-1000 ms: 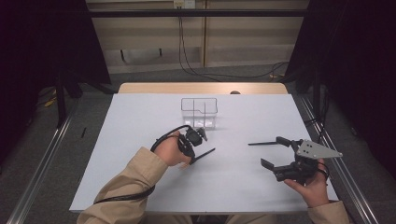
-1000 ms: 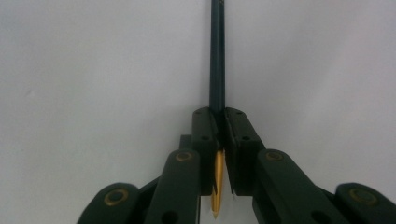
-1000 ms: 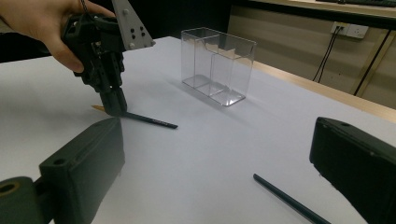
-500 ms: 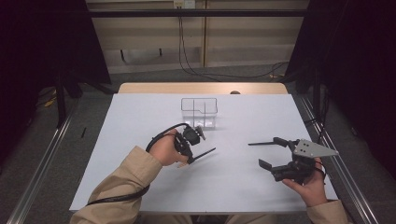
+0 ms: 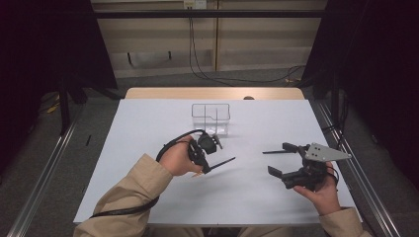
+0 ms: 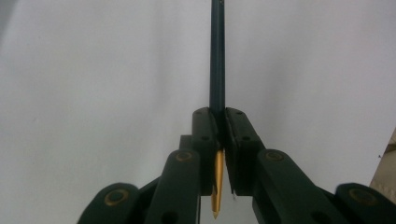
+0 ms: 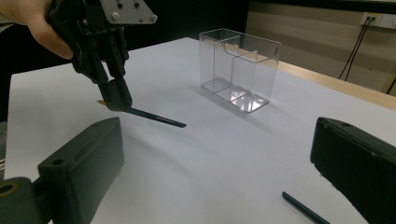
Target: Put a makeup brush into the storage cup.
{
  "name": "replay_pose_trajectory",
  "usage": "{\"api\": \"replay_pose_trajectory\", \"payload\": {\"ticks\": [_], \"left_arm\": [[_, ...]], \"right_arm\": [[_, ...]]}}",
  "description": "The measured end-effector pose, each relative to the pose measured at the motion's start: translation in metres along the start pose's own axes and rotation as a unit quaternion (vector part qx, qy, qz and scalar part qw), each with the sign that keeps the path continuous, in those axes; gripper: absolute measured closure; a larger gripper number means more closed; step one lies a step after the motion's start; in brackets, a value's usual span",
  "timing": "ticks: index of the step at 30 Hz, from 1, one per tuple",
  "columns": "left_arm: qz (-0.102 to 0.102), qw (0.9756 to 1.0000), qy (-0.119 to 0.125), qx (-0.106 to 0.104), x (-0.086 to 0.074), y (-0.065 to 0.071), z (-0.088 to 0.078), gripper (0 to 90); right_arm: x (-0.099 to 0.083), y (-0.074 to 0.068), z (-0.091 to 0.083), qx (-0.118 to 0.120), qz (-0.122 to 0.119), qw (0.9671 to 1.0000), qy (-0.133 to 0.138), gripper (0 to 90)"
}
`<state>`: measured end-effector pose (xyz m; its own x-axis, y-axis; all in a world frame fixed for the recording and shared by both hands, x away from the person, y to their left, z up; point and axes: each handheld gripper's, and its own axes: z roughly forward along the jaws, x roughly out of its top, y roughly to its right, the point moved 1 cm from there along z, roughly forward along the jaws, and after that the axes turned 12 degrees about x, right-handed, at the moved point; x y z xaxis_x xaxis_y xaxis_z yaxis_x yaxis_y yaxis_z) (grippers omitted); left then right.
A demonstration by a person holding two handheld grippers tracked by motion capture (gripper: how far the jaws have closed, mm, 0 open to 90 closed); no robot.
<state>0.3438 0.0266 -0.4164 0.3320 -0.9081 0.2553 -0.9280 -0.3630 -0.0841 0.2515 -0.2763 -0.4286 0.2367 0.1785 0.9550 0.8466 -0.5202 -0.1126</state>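
Table cover: white sheet, paper-like, matt, smooth; faint soft creases show in right gripper view. Tabletop edge at 12 o'clock: light wood look, smooth. Organizer box: clear hard plastic, glossy, bright reflections on walls and base. Pencil: dark blue-green lacquered shaft, slight sheen; gold, metallic-looking glossy end below the pads. Second dark stick at 5 o'clock in right gripper view: same dark finish, material unclear. Left gripper: black matt plastic, brass-coloured rivets. Right gripper: black matt plastic, with grey flat metal-look plate. Sleeves: tan woven cloth, matt.
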Motion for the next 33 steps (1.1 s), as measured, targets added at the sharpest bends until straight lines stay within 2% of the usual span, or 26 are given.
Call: {"api": "replay_pose_trajectory", "payload": {"ticks": [14,15,16,22,23,27,30,31,32,33], "left_arm": [[0.028,0.9995,0.013,-0.011,0.014,0.011,-0.006,83.6],[0.024,0.9995,0.015,-0.011,0.014,0.012,-0.006,83.5],[0.033,0.9993,0.013,-0.013,0.015,0.012,-0.007,83.6],[0.044,0.9988,0.014,-0.018,0.017,0.016,-0.009,83.6],[0.039,0.9989,0.017,-0.019,0.017,0.017,-0.008,83.6],[0.053,0.9983,0.009,-0.021,0.017,0.018,-0.01,83.6],[0.054,0.9982,0.009,-0.025,0.017,0.019,-0.01,83.6],[0.053,0.9982,0.01,-0.025,0.017,0.02,-0.01,83.6],[0.054,0.9981,0.008,-0.027,0.017,0.02,-0.01,83.6],[0.056,0.998,0.006,-0.027,0.017,0.02,-0.01,83.6]], "right_arm": [[0.012,-0.002,0.02,0.043,-0.003,0.9987,-0.027,2.4],[0.014,-0.002,0.023,0.05,-0.004,0.9984,-0.028,2.4],[0.014,-0.003,0.024,0.052,-0.004,0.9983,-0.028,2.5],[0.02,-0.004,0.04,0.081,-0.006,0.9953,-0.052,3.3],[0.021,-0.004,0.043,0.088,-0.006,0.9941,-0.063,3.5],[0.022,-0.005,0.055,0.108,-0.006,0.989,-0.101,4.7],[0.022,-0.006,0.064,0.126,-0.008,0.9824,-0.137,5.9],[0.022,-0.007,0.067,0.132,-0.013,0.9785,-0.158,6.1],[0.022,-0.007,0.069,0.134,-0.017,0.9766,-0.168,6.2],[0.022,-0.007,0.072,0.136,-0.021,0.9732,-0.184,7.4]]}}
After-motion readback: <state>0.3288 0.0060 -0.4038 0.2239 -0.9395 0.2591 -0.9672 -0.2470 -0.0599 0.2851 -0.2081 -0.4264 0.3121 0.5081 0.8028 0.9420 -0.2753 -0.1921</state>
